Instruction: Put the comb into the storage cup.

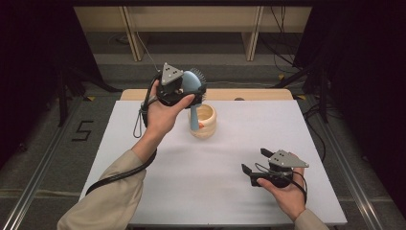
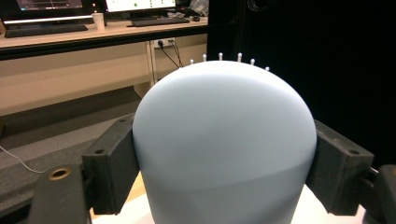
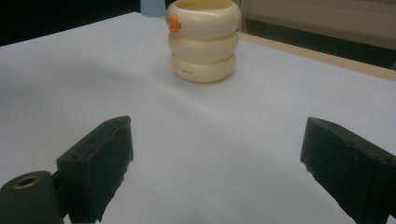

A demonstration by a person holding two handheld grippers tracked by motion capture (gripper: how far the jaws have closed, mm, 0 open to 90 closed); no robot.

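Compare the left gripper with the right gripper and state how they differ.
The left gripper is clamped on the pale blue hairbrush; the right gripper stands open with nothing between its jaws. The left is raised beside the cream cup; the right sits low over the table. Both carry grey three-cornered plates.

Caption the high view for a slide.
Left gripper holds a pale blue hairbrush over a cream ribbed cup; right gripper rests open.
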